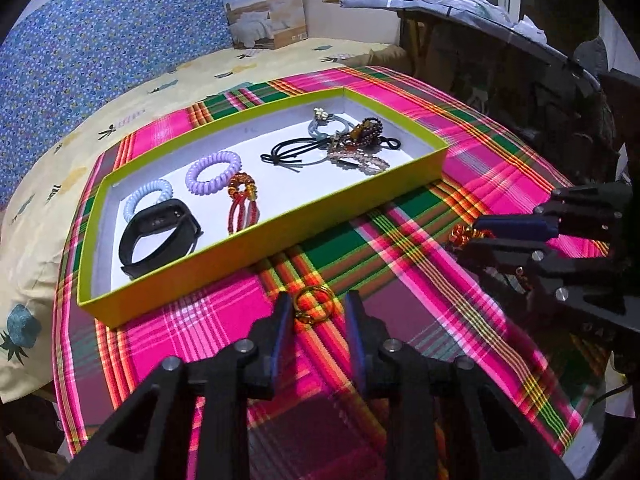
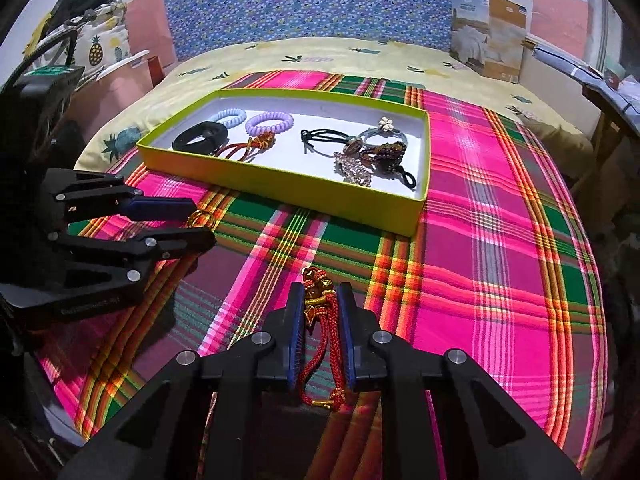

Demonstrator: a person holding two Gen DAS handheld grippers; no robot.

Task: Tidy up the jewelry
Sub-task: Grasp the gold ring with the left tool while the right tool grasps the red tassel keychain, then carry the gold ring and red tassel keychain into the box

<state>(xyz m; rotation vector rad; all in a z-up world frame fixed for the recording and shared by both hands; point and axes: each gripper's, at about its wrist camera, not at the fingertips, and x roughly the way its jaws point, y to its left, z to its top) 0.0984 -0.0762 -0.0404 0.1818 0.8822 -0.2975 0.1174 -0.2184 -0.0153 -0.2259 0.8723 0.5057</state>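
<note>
A yellow-green tray (image 1: 256, 240) (image 2: 280, 196) lies on the plaid cloth and holds hair ties, a black band (image 1: 160, 232), a red beaded cord piece (image 1: 242, 204) and several other pieces. My left gripper (image 1: 316, 308) is open, its fingers on either side of a small gold ring piece (image 1: 314, 304) that lies on the cloth; the ring piece also shows in the right wrist view (image 2: 202, 216). My right gripper (image 2: 320, 296) stands around a red cord bracelet with gold beads (image 2: 320, 320), pads close on both sides, and also shows in the left wrist view (image 1: 480, 236).
The plaid cloth (image 2: 500, 240) covers a bed with a yellow pineapple sheet (image 1: 48, 184). A boxed bedding set (image 1: 266, 12) stands at the back. A dark table with cloths (image 1: 480, 12) stands at the right. Bags (image 2: 96, 40) sit at the far left.
</note>
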